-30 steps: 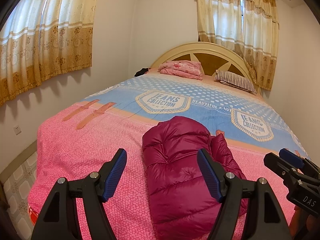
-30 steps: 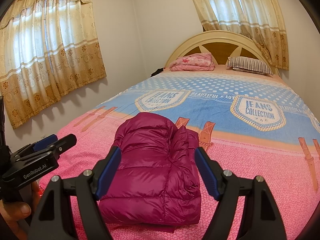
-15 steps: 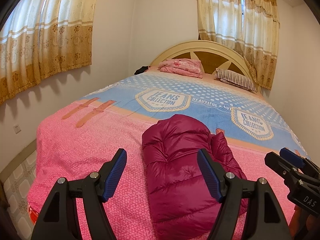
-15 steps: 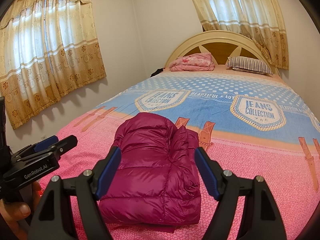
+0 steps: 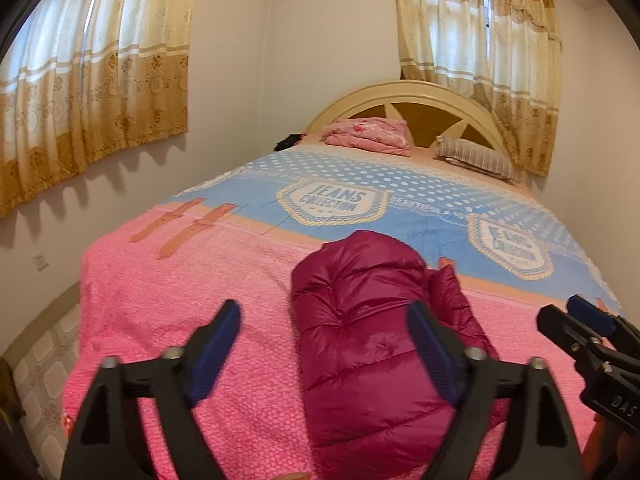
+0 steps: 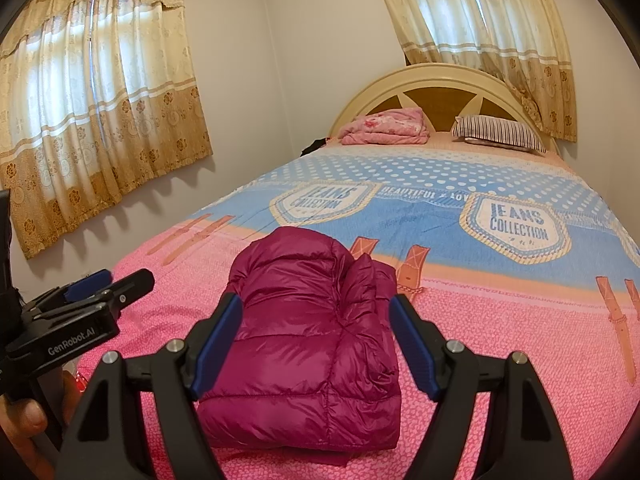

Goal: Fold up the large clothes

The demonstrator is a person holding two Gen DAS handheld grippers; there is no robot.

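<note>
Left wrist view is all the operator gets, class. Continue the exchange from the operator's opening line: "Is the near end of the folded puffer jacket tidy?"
Observer: Mostly. In the right wrist view, the magenta puffer jacket ends in a squared near edge, with a thin flap of fabric poking out beneath it.
Operator: Is the right gripper holding anything?
Observer: No. The right gripper stands open, its pads clear of the jacket.
Operator: Anything on the bedspread's right side?
Observer: Only print. Two orange strap prints run down the bedspread there.
</note>
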